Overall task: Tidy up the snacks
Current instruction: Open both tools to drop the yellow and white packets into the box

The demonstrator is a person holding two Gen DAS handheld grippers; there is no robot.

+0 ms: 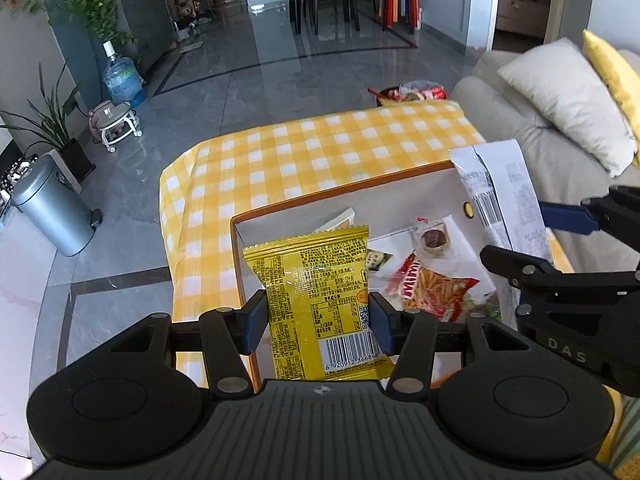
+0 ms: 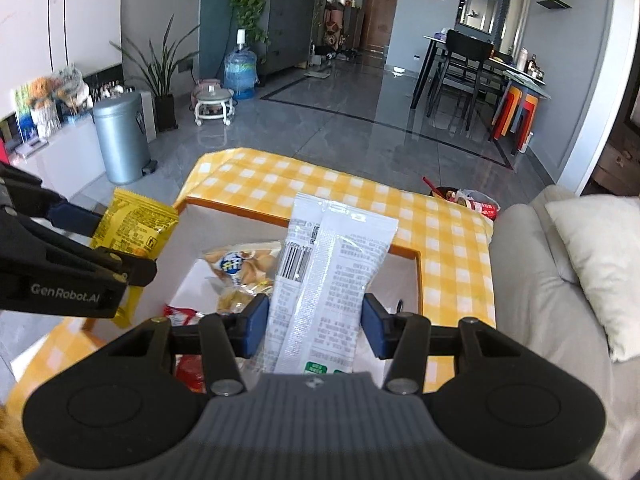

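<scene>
Snack filing: both packets held over the box [image 1: 340, 194].
Left claw [image 1: 318, 320] grips yellow packet [image 1: 316, 280]; right claw [image 2: 312, 326] grips white packet [image 2: 328, 268]; next, lower and release.

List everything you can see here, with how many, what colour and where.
yellow packet: 1, yellow, in left gripper, above box
white packet: 1, white, in right gripper, above box
box: 1, orange-edged, white inside, on tablecloth
red snack bag: 1, red, inside box
tablecloth: 1, yellow-white check
bin: 1, silver, on floor
water bottle: 1, blue, on floor
sofa: 1, beige, right
left gripper: 1, black, blue pads
right gripper: 1, black, blue pads
</scene>
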